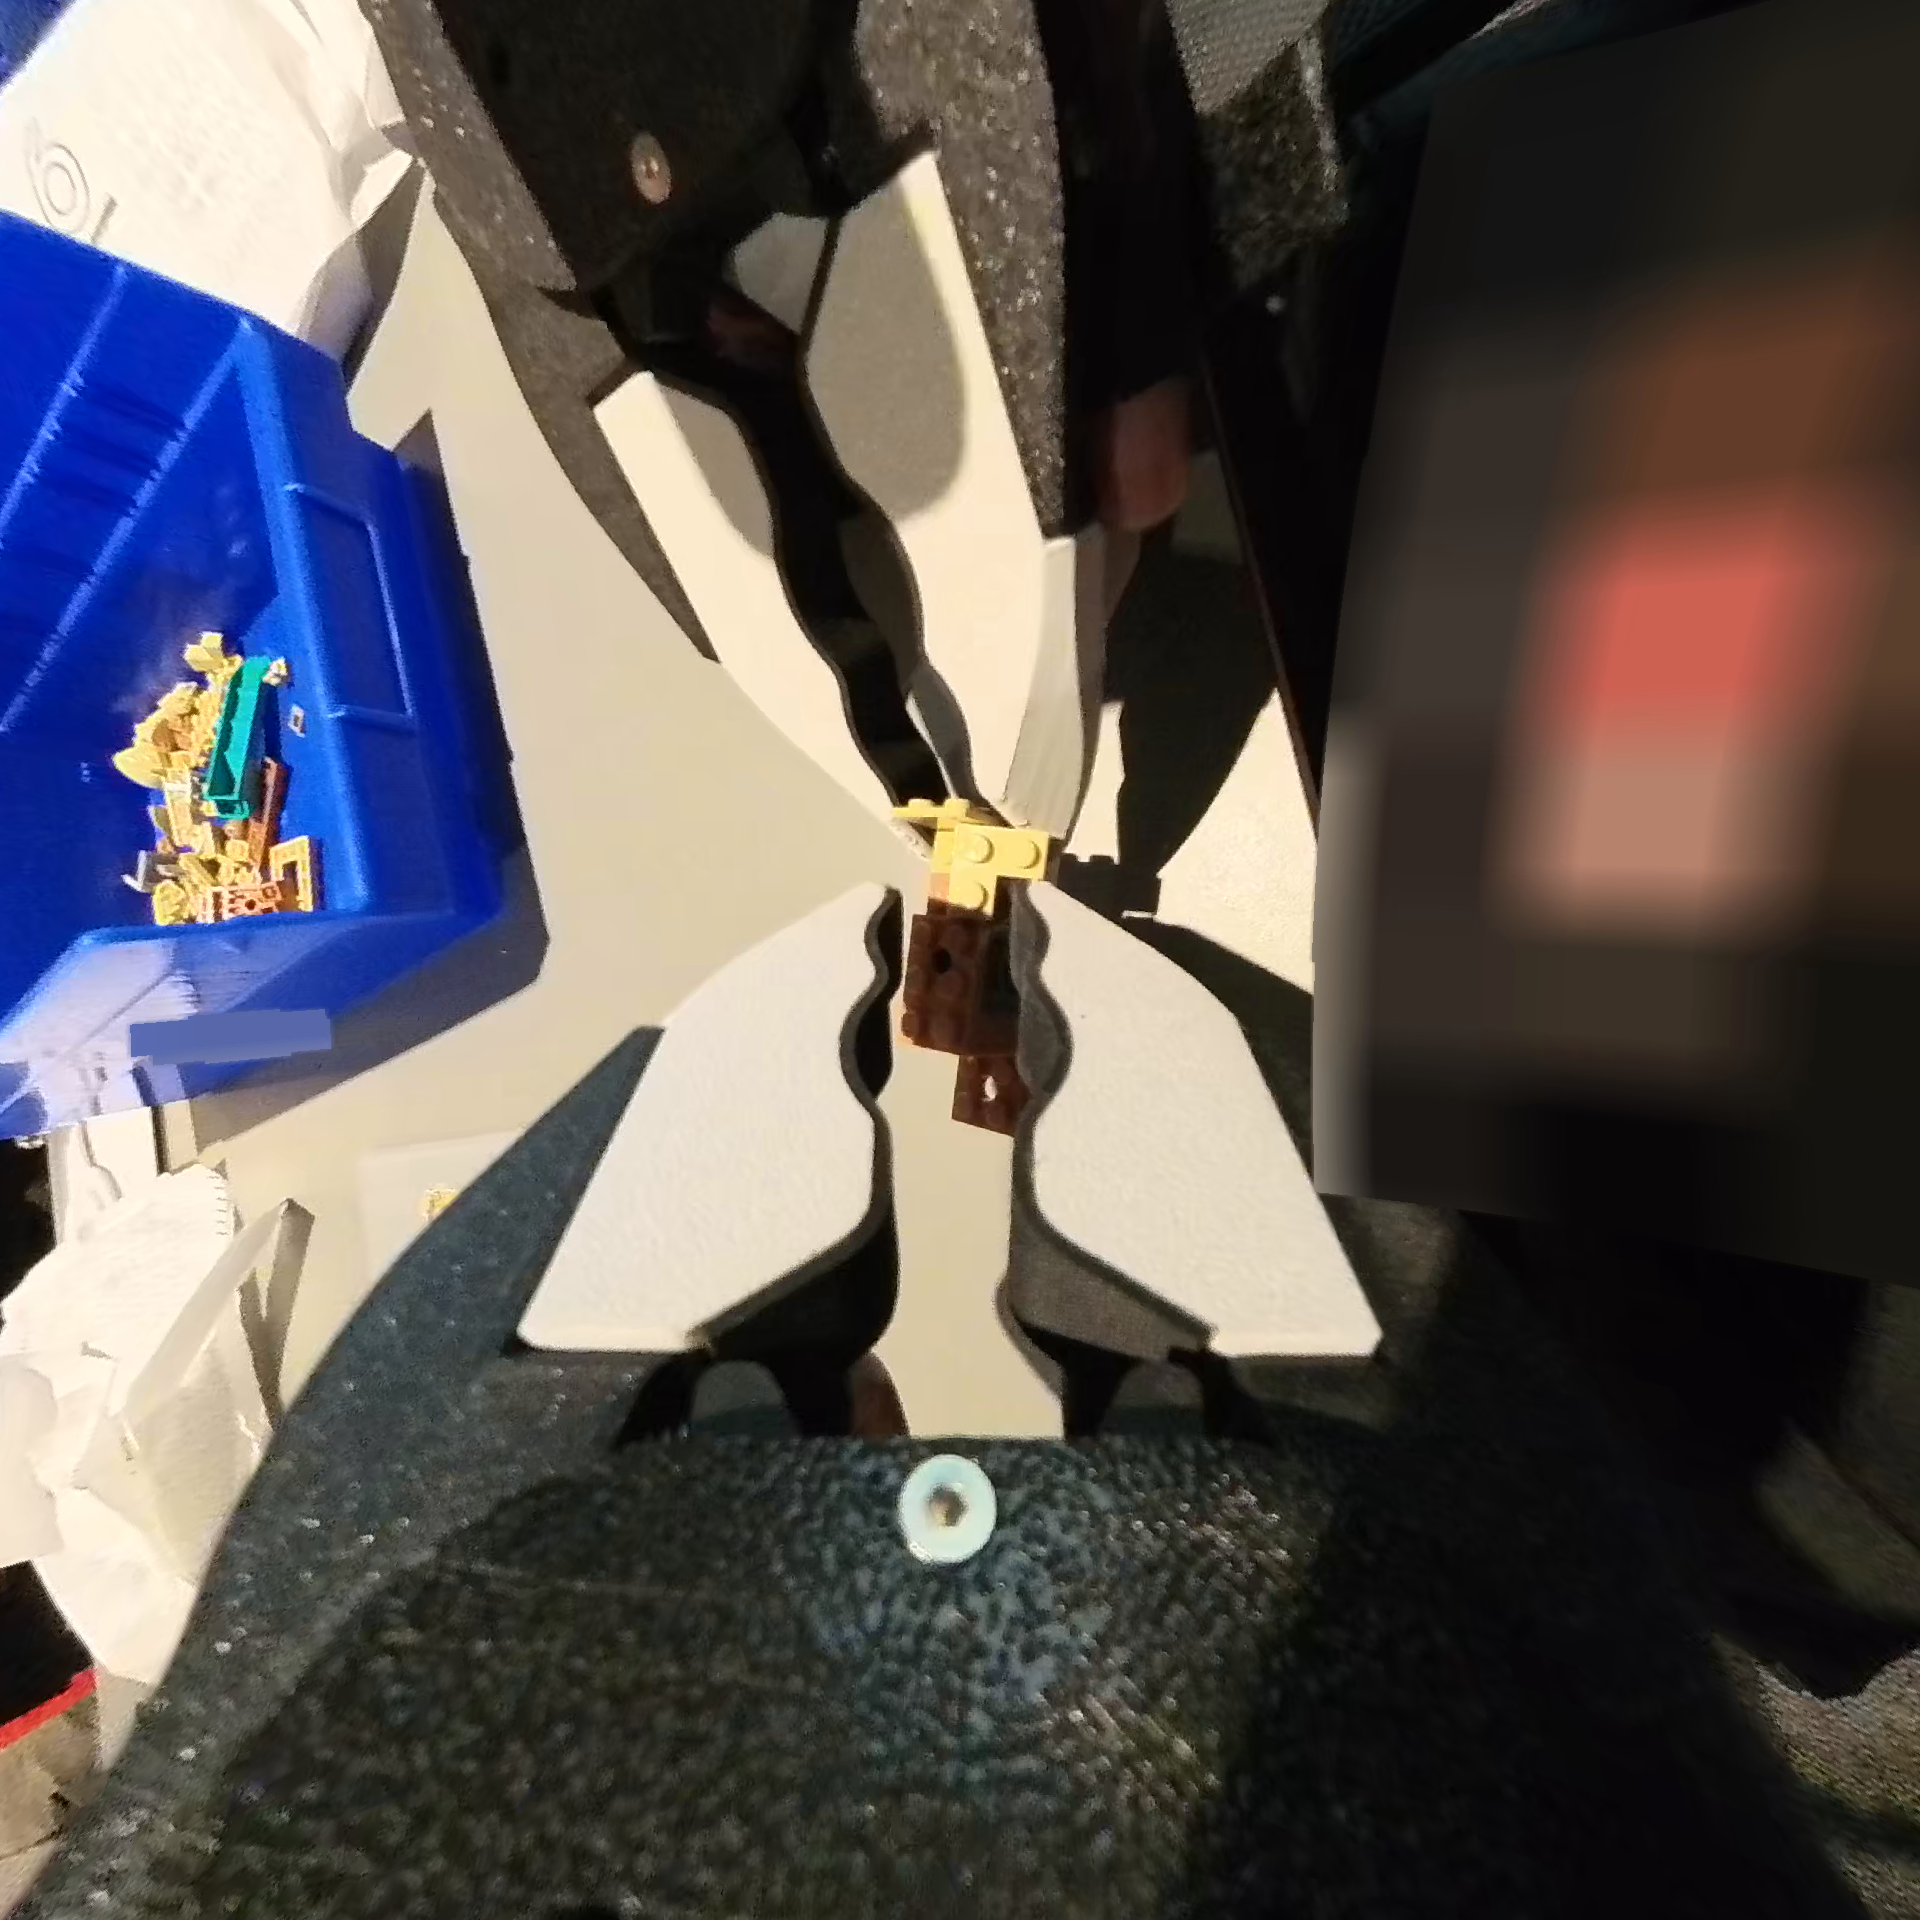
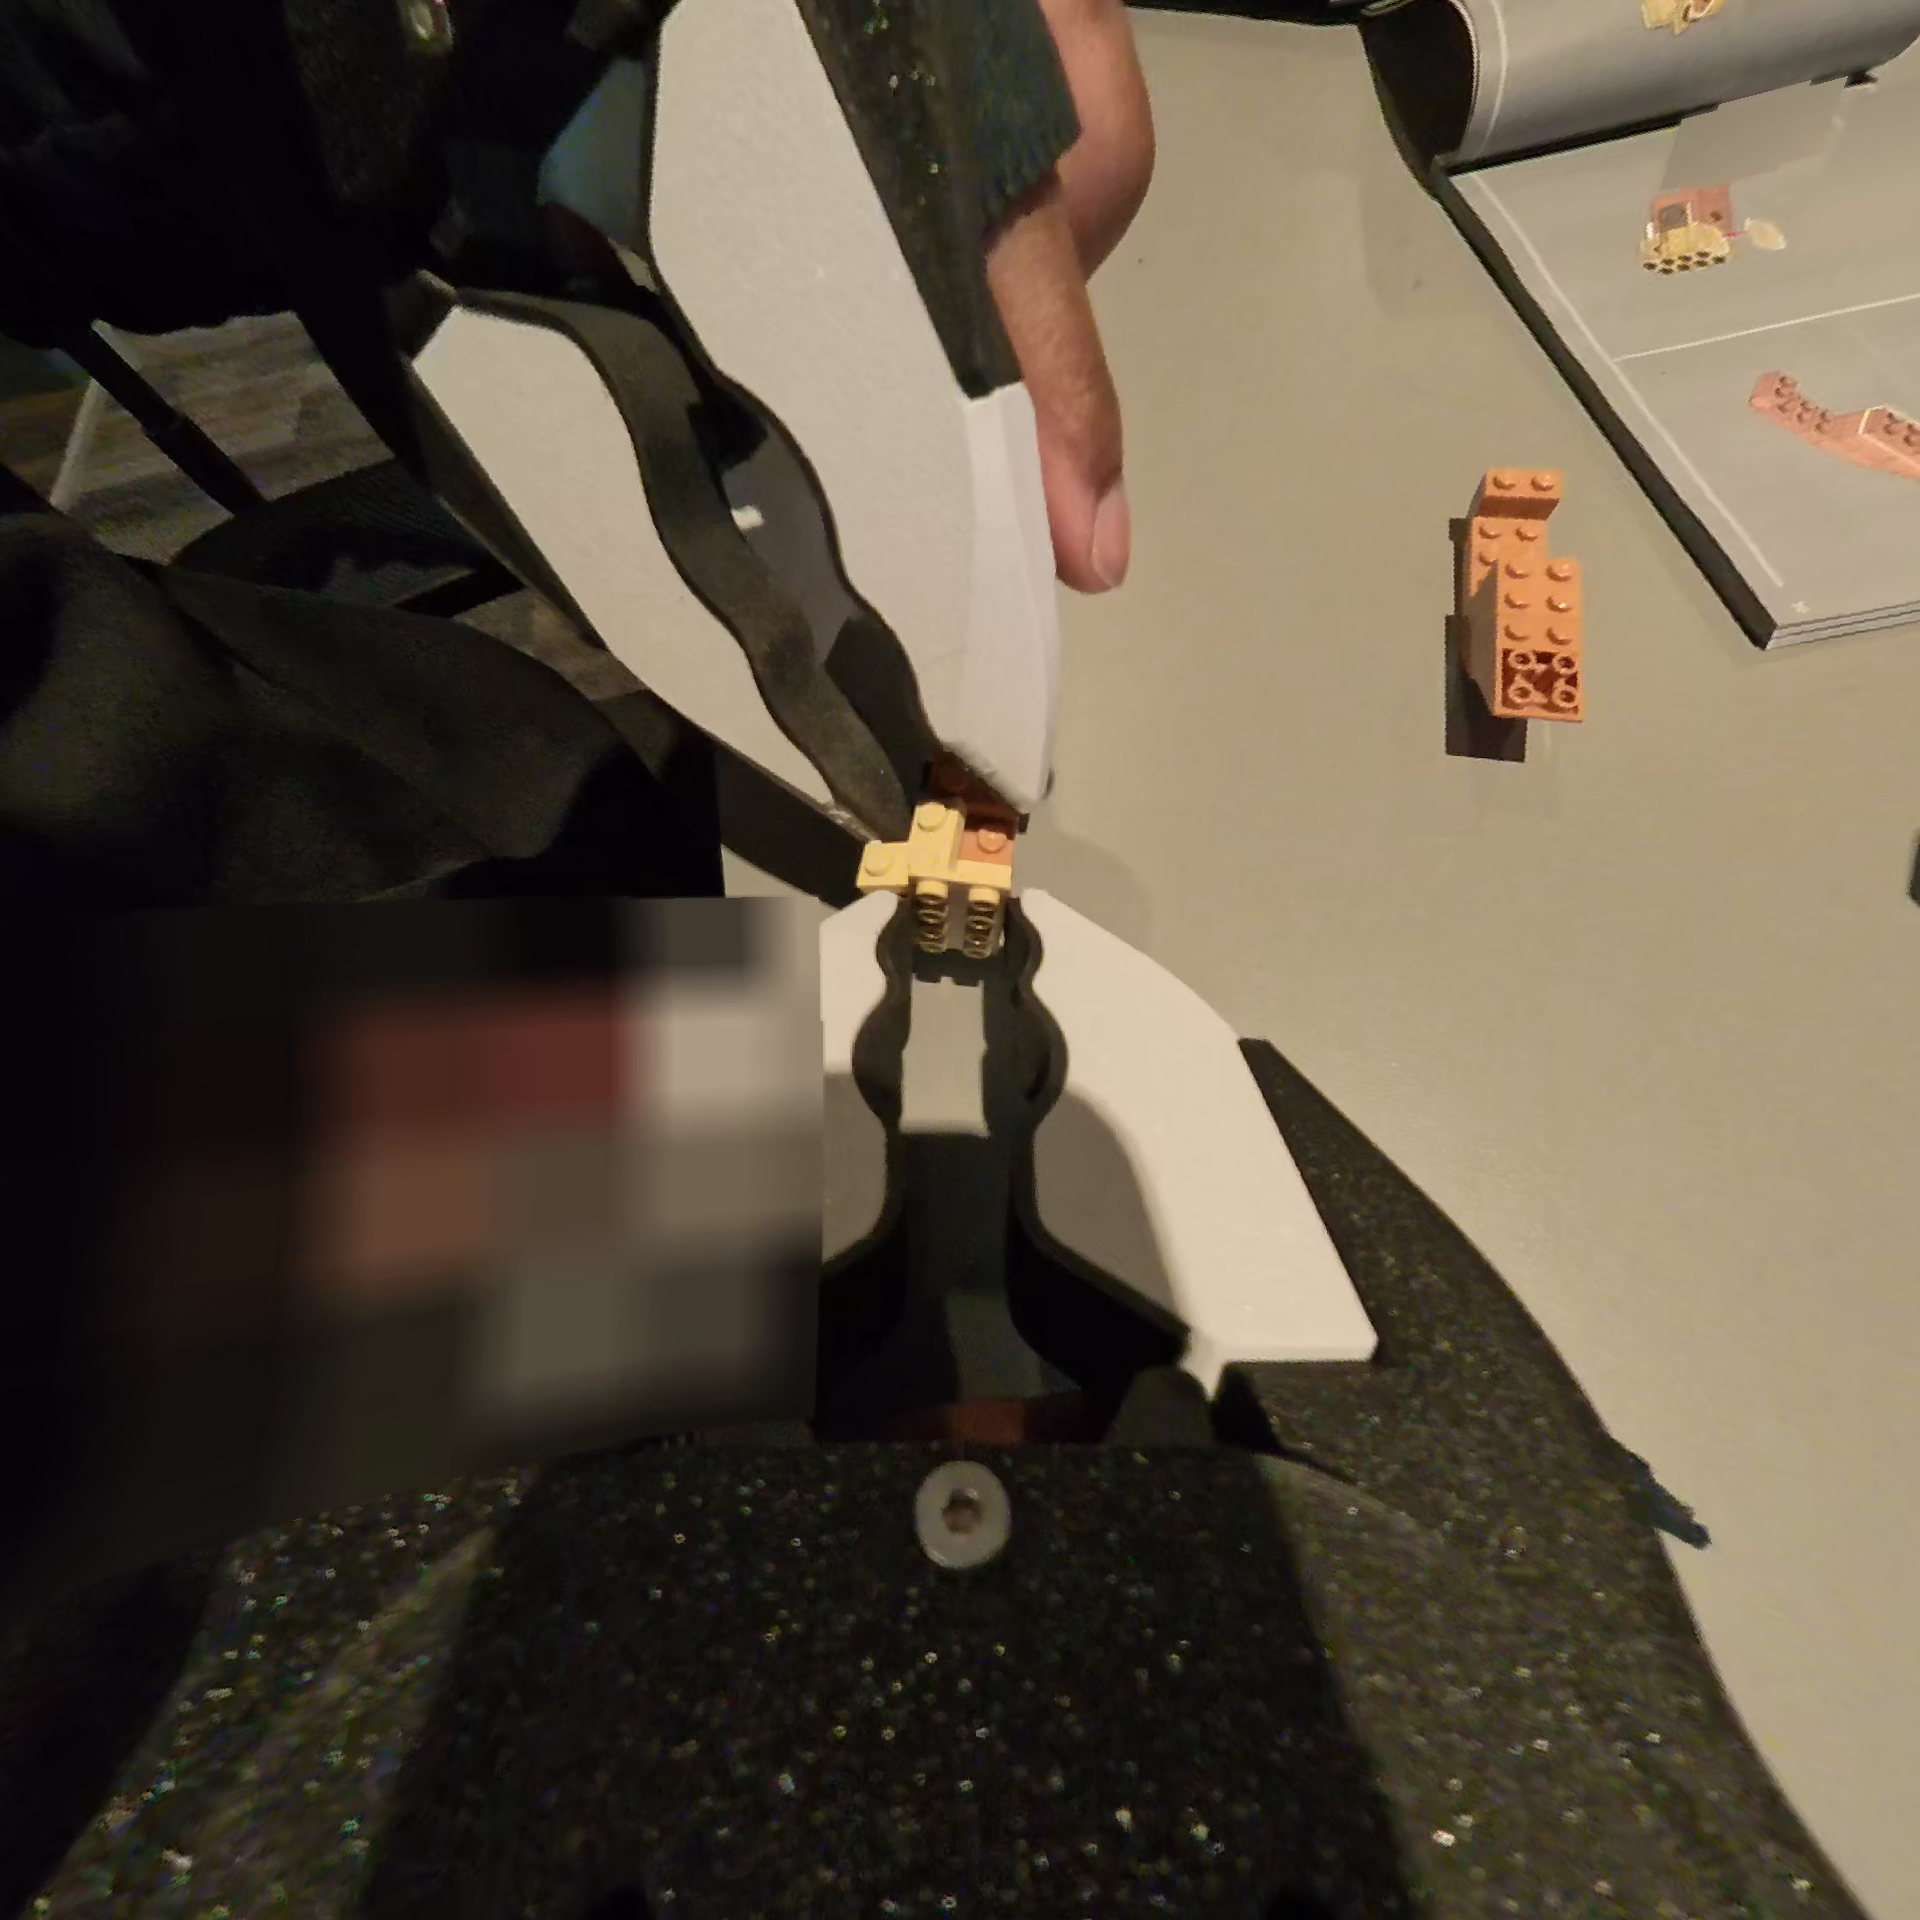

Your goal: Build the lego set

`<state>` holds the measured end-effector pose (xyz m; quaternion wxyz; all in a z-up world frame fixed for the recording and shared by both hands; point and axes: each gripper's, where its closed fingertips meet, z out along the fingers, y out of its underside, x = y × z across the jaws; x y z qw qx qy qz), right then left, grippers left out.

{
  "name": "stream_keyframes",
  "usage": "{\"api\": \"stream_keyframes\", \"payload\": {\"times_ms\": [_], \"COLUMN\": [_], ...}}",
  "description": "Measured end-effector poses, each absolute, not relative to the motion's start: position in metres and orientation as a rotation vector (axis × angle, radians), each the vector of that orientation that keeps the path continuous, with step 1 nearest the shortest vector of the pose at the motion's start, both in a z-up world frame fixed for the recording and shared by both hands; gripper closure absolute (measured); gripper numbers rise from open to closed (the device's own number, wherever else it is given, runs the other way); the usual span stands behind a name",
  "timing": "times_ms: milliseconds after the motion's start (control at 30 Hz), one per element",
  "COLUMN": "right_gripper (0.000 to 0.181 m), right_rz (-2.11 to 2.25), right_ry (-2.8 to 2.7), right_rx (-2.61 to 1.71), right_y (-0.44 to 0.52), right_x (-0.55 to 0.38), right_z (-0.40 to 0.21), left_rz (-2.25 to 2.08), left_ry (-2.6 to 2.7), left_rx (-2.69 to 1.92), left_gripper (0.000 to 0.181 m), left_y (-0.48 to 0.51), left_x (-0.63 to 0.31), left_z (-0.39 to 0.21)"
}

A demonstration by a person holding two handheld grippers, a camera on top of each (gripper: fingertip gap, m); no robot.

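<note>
**Mid-air join: tan piece going onto the brown stack**

Both grippers meet tip to tip above the table. The left gripper is clamped on a small brown stack, and the right gripper is pinching a tan piece by its end. The tan plates sit right where the two sets of tips touch, so to me this looks like the press-together step, not a pickup.

Next move probably needs the studs lined up square, then a firm straight push without either grip slipping.

Further out: the blue bin of loose tan bits is off to the left, an orange sub-build lies on the table, and the instruction booklet is beyond it.
</note>
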<state>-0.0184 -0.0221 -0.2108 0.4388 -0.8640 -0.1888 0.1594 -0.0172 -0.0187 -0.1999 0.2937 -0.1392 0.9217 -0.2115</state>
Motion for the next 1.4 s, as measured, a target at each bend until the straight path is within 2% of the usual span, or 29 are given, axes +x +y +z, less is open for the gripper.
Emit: {"api": "stream_keyframes", "payload": {"times_ms": [33,367,567,767,1133,1400], "right_gripper": [0.165,0.167,0.165,0.165,0.165,0.165], "right_rz": [0.389,0.454,0.52,0.552,0.572,0.539], "right_ry": [-0.471,-0.422,-0.357,-0.346,-0.331,-0.35], "right_rx": [-2.148,-2.121,-2.122,-2.127,-2.118,-2.104], "right_y": [-0.022,-0.021,-0.02,-0.019,-0.017,-0.017], "right_x": [-0.018,-0.018,-0.014,-0.015,-0.018,-0.02], "right_z": [-0.211,-0.205,-0.202,-0.202,-0.199,-0.192], "left_rz": [-0.561,-0.533,-0.463,-0.204,-0.09,-0.07], "left_ry": [2.454,2.403,2.151,1.992,1.969,1.953], "left_rx": [-0.373,-0.352,-0.091,0.102,0.143,0.109], "left_gripper": [0.162,0.159,0.156,0.152,0.149,0.155], "left_y": [-0.018,-0.016,-0.023,-0.022,-0.023,-0.02], "left_x": [-0.017,-0.019,-0.024,-0.022,-0.016,-0.013], "left_z": [-0.2,-0.195,-0.175,-0.185,-0.195,-0.192]}}
